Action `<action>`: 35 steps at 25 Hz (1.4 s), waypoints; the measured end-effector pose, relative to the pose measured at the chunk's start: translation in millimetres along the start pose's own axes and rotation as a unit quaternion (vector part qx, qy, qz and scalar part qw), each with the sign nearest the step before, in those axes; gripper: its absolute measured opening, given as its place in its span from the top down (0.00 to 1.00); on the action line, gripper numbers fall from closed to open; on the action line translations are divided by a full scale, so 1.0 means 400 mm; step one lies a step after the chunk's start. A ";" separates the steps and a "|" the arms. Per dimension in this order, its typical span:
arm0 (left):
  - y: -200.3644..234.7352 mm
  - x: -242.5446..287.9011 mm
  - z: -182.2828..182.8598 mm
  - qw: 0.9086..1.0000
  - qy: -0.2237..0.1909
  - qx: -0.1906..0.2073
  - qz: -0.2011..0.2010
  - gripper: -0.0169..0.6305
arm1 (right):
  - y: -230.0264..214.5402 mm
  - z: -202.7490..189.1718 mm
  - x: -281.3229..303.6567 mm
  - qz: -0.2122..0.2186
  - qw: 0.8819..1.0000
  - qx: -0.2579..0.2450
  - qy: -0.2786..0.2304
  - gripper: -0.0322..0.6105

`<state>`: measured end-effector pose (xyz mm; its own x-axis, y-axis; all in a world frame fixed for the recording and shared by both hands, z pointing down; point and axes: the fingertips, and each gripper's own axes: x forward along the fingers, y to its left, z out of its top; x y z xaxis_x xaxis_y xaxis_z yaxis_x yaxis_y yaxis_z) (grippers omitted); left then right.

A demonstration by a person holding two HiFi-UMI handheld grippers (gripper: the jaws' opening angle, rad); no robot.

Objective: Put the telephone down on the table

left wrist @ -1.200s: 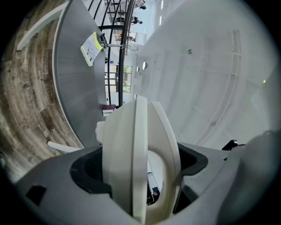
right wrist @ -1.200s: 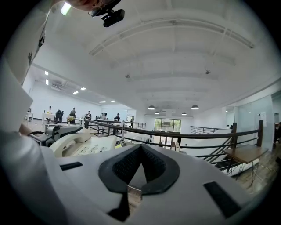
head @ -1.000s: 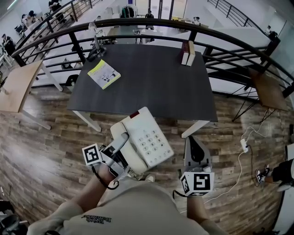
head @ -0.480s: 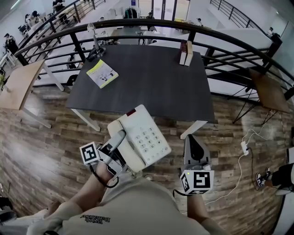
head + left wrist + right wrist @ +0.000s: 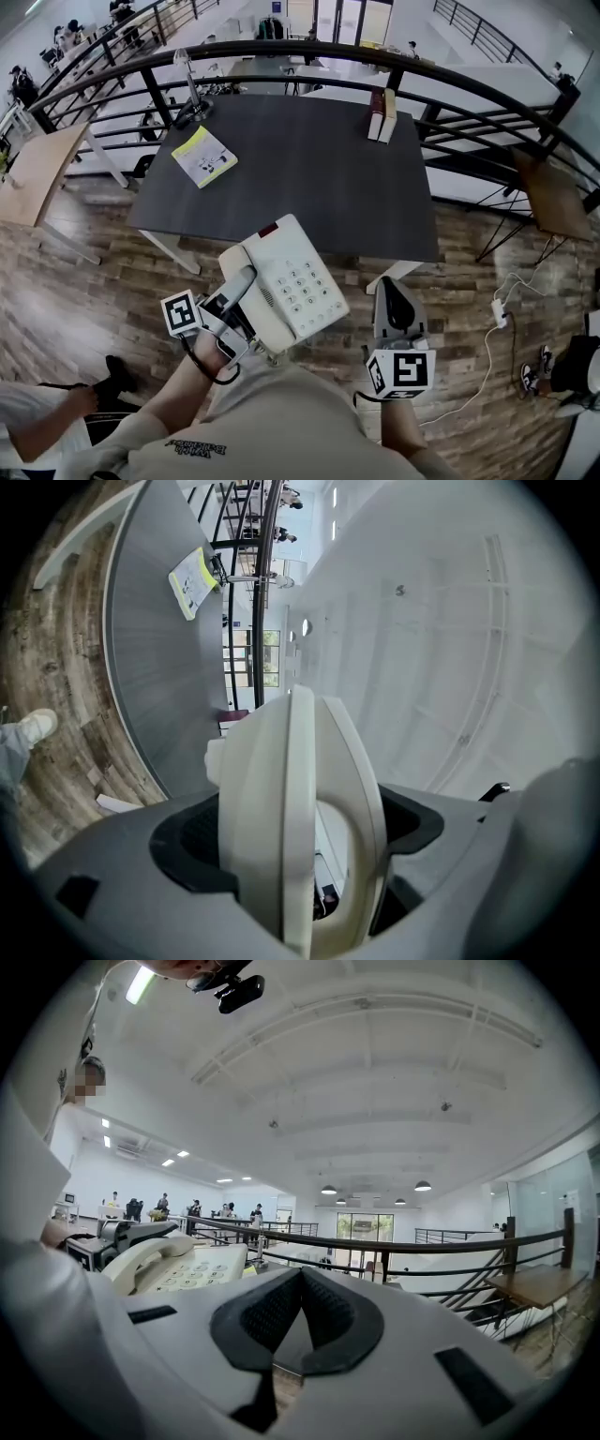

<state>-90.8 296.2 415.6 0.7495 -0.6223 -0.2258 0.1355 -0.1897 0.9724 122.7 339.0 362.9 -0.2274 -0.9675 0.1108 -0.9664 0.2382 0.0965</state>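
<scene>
while left tool (image 5: pixel 242 292) clamps telephone (image 5: pixel 302 279), right tool (image 5: pixel 397 306) closed

**A:** What is the floor like?

**B:** Brown, streaked wood planks (image 5: pixel 75 281). A dark table (image 5: pixel 300 178) stands on them, close against a curved black railing (image 5: pixel 281 45).

**A:** And around that?

**B:** There is a wooden desk (image 5: pixel 36 171) at left and another wooden tabletop (image 5: pixel 548 192) at right, past the railing. The white ceiling (image 5: pixel 375 1054) carries round lamps (image 5: pixel 422 1186). A bright glass doorway (image 5: pixel 364 1226) is at the far end.
</scene>
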 end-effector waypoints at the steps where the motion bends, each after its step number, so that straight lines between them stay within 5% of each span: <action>1: 0.008 0.011 0.013 1.000 0.001 0.000 -0.001 0.27 | -0.005 -0.005 0.016 -0.002 1.000 -0.001 0.001 0.95; 16: 0.150 0.243 0.326 1.000 0.023 -0.009 -0.011 0.27 | -0.065 -0.045 0.401 -0.018 1.000 -0.005 0.022 0.95; 22: 0.154 0.454 0.535 0.999 0.027 -0.017 0.000 0.27 | -0.169 0.023 0.667 -0.026 0.999 0.007 0.044 0.95; 35: 0.223 0.695 0.834 0.999 0.040 -0.023 0.010 0.27 | -0.273 0.081 1.050 -0.041 0.998 0.011 0.047 0.95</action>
<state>-86.4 -146.9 420.1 0.8017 -0.5622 -0.2031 0.1483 -0.1421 0.9787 128.9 -96.0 367.0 -0.1372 -0.9710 0.1957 -0.9838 0.1566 0.0873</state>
